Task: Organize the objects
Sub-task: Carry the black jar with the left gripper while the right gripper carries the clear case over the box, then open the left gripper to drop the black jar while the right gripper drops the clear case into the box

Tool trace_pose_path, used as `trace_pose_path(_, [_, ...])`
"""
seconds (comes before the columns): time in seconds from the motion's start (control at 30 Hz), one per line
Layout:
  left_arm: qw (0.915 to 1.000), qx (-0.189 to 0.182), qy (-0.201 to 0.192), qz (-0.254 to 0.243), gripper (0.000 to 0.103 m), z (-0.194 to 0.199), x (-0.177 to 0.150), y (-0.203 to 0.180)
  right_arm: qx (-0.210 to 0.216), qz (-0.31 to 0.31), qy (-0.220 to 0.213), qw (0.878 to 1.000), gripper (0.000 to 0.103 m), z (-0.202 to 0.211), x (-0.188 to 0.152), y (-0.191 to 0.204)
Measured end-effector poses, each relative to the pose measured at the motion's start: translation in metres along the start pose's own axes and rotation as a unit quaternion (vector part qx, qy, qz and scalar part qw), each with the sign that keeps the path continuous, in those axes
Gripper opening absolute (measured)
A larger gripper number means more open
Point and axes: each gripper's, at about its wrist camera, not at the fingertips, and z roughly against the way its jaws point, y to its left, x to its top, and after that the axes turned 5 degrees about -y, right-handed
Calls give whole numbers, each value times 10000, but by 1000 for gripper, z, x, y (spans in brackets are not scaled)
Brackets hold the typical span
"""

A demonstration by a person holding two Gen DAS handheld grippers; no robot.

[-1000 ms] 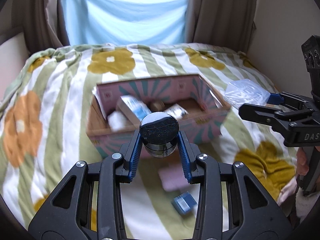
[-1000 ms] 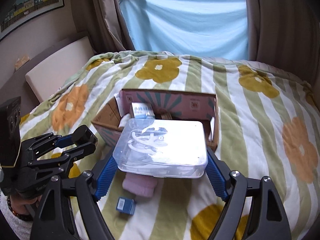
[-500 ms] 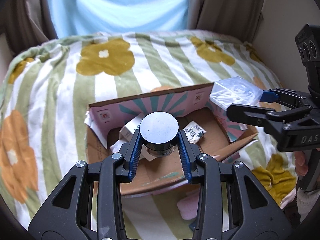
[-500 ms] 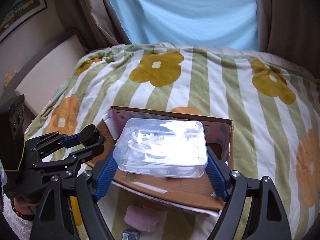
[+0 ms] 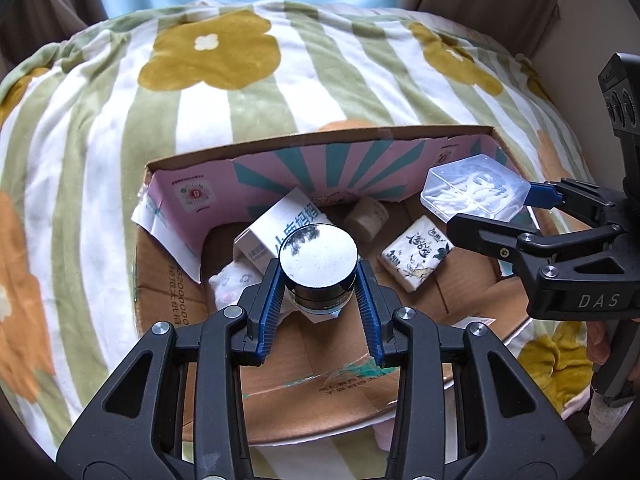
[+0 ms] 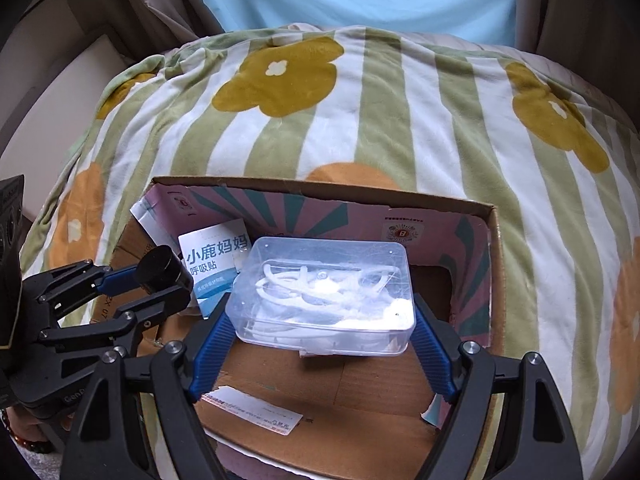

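My left gripper (image 5: 318, 292) is shut on a small dark jar with a shiny round lid (image 5: 318, 256) and holds it above the open cardboard box (image 5: 168, 312). My right gripper (image 6: 322, 322) is shut on a clear plastic case of white cords (image 6: 326, 288) and holds it over the box's right half (image 6: 494, 264). In the left wrist view the case (image 5: 474, 188) and the right gripper (image 5: 532, 210) show at the right. In the right wrist view the jar (image 6: 162, 270) and the left gripper (image 6: 140, 284) show at the left.
The box holds a white and blue carton (image 5: 280, 228), a patterned tissue pack (image 5: 416, 256), a small beige roll (image 5: 366, 216) and a white floral cloth (image 5: 232, 284). The box sits on a striped flower blanket (image 5: 100, 128). Curtains hang behind.
Both grippers have moved forward over the box with their loads and now look down into it. The pink item and the blue box on the blanket have left view.
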Motion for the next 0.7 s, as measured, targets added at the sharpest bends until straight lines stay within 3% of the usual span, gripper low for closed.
trace_pose_path(0.33, [9998,41,198,29,34,3,-5,4,163,-36,314,9994,79,-10,1,4])
trace_pose_path(0.4, [9994,216,260,51,48,3,-6,5,39,82,287,9995,80,-13,-2,9])
trace_pose_path(0.43, [9991,336,252,8,79,4,-7,5,-54,168,251,9995,84,-14,-3,11])
trace_pose_path(0.47, [9981,585,204,-41,102,6,-8,5,-129,228,180,9995,89,-13,-4,11])
trace_pose_path(0.5, [9975,695,117,-103,103,9,-10,6,-173,269,81,9995,92,-10,-4,9])
trace_pose_path(0.53, [9974,704,68,-118,103,12,-12,7,-133,253,0,9996,101,-8,-4,7])
trace_pose_path(0.7, [9982,595,-49,26,103,25,-23,15,45,-175,-249,9995,102,8,-6,-8])
